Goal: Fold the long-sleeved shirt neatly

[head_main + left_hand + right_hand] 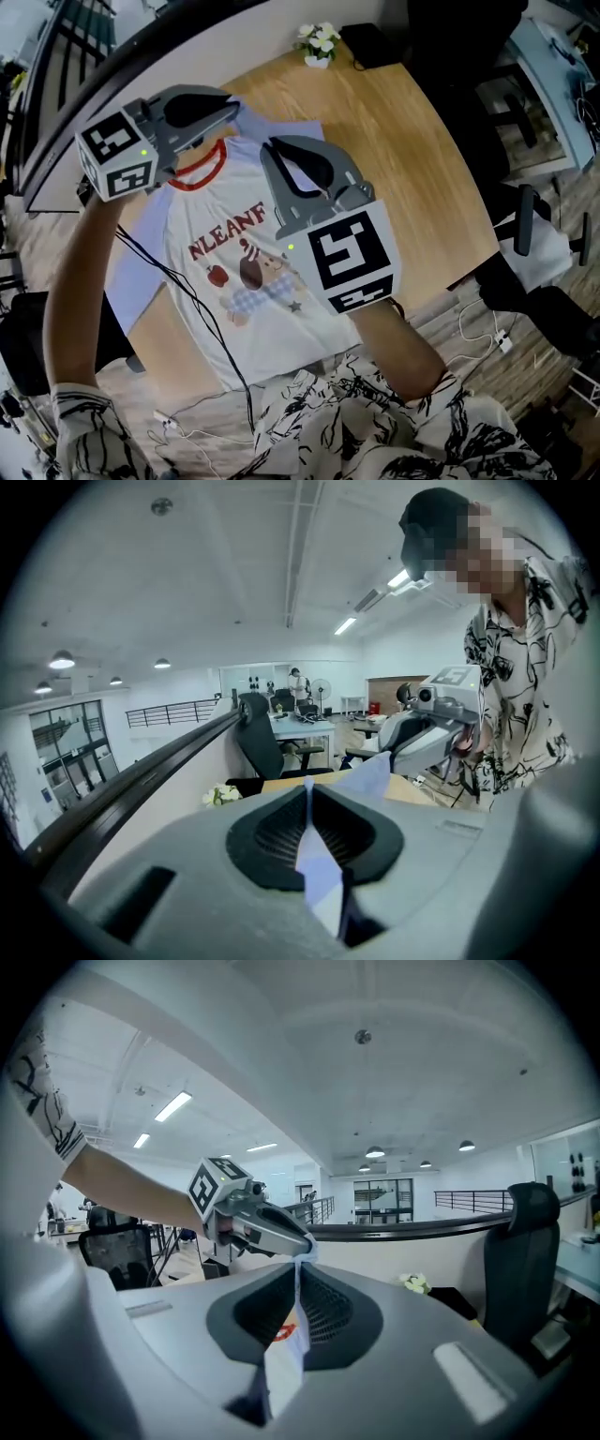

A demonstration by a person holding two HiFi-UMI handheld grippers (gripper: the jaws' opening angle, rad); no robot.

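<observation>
My left gripper (232, 109) has its fingers (272, 841) pressed together on a fold of lavender cloth from the long-sleeved shirt (234, 239). In the left gripper view that cloth (319, 869) runs as a thin strip between the dark ribbed pads and comes out past the tips. My right gripper (267, 148) pinches the shirt too. In the right gripper view its fingers (330, 1312) are closed on white cloth (286, 1358) with a bit of the red collar trim showing.

Both grips are at the collar end of the shirt, one on each side of the red neckline, toward the far edge of the tabletop (412, 159). The rest of the shirt spreads toward the near edge with its printed front facing me, and one lavender sleeve lies out toward the left edge. I cannot tell whether the lower part rests on the wood or hangs just above it.

A small pot of white flowers (317, 43) stands at the far edge, with a black box (373, 43) just beside it. Thin black cables (202, 305) trail across the shirt front toward me.
</observation>
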